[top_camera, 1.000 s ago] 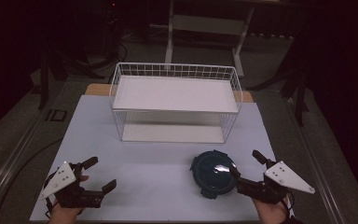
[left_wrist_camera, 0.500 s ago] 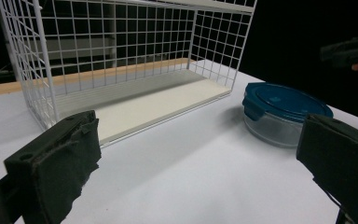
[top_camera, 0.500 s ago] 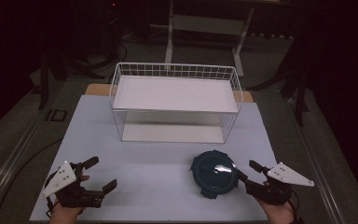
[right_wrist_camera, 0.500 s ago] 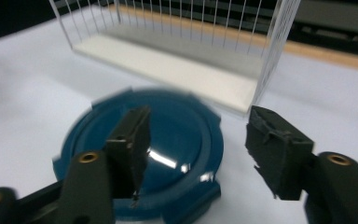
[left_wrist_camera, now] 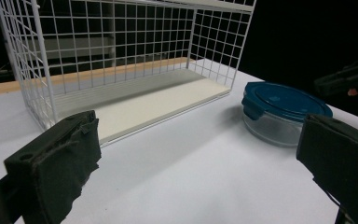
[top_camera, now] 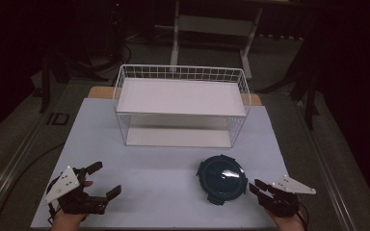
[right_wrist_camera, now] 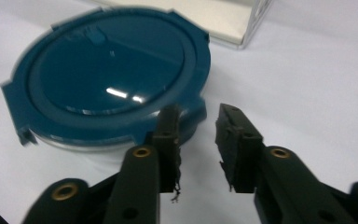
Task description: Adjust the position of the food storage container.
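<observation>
right gripper [right_wrist_camera: 196, 140] nearing the container [top_camera: 221, 179]
jaws narrowly parted, empty, likely lining up on its lid tab; left gripper [top_camera: 101, 182] waiting wide open, empty, at the table's [top_camera: 164, 159] near-left corner.

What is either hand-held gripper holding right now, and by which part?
Nothing. The left hand-held gripper is open over bare table. The right hand-held gripper is slightly open beside the container rim, gripping nothing.

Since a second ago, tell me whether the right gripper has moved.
Yes. In the high view the right gripper has swung leftward and closed toward the blue-lidded container, its jaws narrowed beside the rim; the container and wire rack stayed put.
</observation>
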Demonstrator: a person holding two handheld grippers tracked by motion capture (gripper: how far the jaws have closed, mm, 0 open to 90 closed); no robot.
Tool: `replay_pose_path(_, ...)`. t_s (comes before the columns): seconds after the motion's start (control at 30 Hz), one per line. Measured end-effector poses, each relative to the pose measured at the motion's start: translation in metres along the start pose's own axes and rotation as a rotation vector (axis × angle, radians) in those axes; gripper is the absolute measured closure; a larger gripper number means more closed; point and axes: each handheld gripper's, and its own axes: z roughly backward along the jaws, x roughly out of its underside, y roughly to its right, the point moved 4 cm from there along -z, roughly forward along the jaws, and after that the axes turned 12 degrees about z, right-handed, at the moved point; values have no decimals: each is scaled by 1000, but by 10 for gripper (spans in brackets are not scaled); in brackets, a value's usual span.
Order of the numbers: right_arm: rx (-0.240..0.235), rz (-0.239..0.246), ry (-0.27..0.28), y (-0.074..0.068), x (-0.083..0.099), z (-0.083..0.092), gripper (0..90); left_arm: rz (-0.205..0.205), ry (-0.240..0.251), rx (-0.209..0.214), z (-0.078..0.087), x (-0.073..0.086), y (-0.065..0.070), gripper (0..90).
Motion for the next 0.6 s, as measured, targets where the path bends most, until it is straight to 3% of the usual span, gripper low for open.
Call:
replay_pose_path(0.1,-33,-1,-34,-4,6,-4,795,-1,1,-2,1,0,0,0)
replay_pose_path(0.17,-37,0,-38,-4,7,-5,795,-1,1,-2,1,0,0,0)
replay_pose_path(0.27,-35,-2,-53,-4,8,-8,897,-4,-1,2,0,0,1,0)
replay_pose_path(0.6,-56,-3,-71,-4,5,-15,900,-7,-8,2,-1,1,1,0)
